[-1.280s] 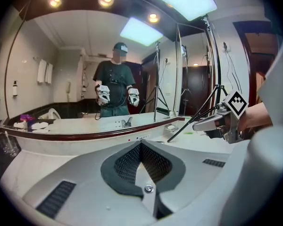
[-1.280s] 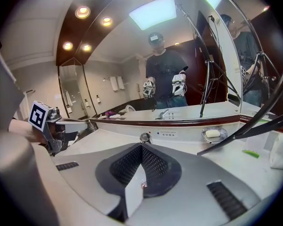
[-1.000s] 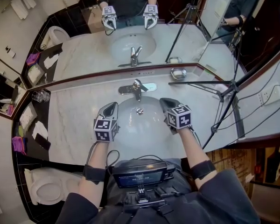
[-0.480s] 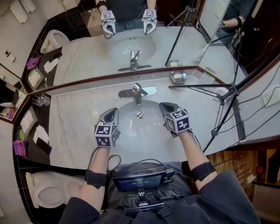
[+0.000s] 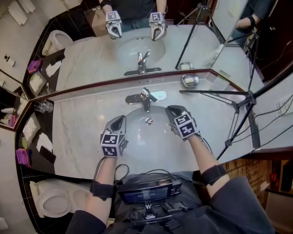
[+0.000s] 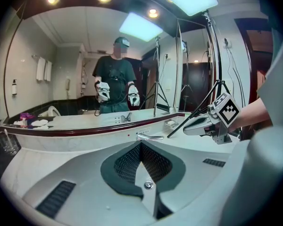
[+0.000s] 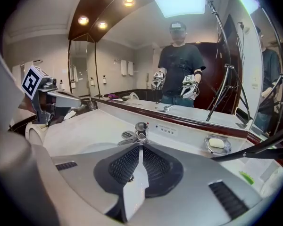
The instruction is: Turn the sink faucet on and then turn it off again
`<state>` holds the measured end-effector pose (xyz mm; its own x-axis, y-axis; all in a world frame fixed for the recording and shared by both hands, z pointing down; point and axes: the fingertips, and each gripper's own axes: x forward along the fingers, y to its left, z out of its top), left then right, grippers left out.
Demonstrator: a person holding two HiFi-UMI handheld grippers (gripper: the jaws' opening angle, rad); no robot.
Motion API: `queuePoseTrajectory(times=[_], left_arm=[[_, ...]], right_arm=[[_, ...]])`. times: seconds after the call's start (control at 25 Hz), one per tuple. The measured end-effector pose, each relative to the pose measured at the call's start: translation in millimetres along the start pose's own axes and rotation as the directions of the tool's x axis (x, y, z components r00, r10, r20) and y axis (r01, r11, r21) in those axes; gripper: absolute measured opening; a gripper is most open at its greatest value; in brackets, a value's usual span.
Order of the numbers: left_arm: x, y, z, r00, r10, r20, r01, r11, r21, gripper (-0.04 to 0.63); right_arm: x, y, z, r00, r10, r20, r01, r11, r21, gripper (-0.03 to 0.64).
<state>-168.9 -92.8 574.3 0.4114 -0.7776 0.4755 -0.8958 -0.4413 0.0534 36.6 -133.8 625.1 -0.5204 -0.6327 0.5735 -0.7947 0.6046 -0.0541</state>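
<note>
Over the sink (image 5: 145, 141), left tongs (image 5: 120, 119) tilt down pressed together, right tongs (image 5: 171, 109) just parting, seemingly empty.

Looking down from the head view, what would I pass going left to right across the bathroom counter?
drinking glasses → left hand-held gripper → faucet → right hand-held gripper (jaws have just been opening, nothing between them) → wall socket

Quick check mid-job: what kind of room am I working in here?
A bathroom, probably a hotel's: a white oval sink basin with a chrome lever faucet set in a pale marble counter, a wide wall mirror behind it, and a white toilet at the lower left.
</note>
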Motion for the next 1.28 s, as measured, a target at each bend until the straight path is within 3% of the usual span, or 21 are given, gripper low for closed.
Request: queuePoseTrajectory(times=[0.08,0.2,0.32,0.4,0.48,0.68,0.8,1.28], left_arm=[[2.8,2.1,-2.0,1.0,0.0,-0.007,0.0,1.0,-0.004,0.002],[7.2,4.2,-4.9,1.0,-0.002,-0.015,0.001,1.0,-0.012,0.002],[10.6,5.7,-8.7,1.0,-0.004,-0.023,0.003,1.0,-0.02,0.002],[12.6,8.0,-12.2,1.0,-0.002,-0.028,0.001,1.0,-0.023,0.002],[14.1,10.1,-16.3,0.999,0.0,-0.035,-0.001,1.0,-0.028,0.002],[16.8,16.2,-21.7,0.999,0.004,-0.048,-0.007,0.999,-0.045,0.002],[18.5,18.3,-24.8,0.998,0.007,-0.055,-0.01,0.999,-0.05,0.002],[29.6,26.3,-34.0,0.997,0.007,-0.083,-0.013,0.998,-0.067,0.002]], right_arm=[[6.7,0.6,2.4,1.0,0.001,-0.005,-0.001,1.0,-0.02,0.061],[17.9,4.6,4.7,0.999,-0.011,-0.033,0.006,0.985,-0.17,0.1],[32.6,7.4,3.1,0.998,-0.03,-0.062,0.007,0.941,-0.337,0.157],[42.4,6.4,2.4,0.996,-0.046,-0.076,0.009,0.905,-0.425,0.161],[50.5,4.9,2.0,0.993,-0.077,-0.089,0.016,0.839,-0.544,0.175],[68.8,7.2,4.8,0.986,-0.139,-0.089,0.011,0.596,-0.803,0.175],[79.6,10.1,3.2,0.986,-0.14,-0.09,-0.005,0.515,-0.857,0.175],[112.6,13.9,10.2,0.985,-0.109,-0.133,-0.073,0.433,-0.899,0.175]])
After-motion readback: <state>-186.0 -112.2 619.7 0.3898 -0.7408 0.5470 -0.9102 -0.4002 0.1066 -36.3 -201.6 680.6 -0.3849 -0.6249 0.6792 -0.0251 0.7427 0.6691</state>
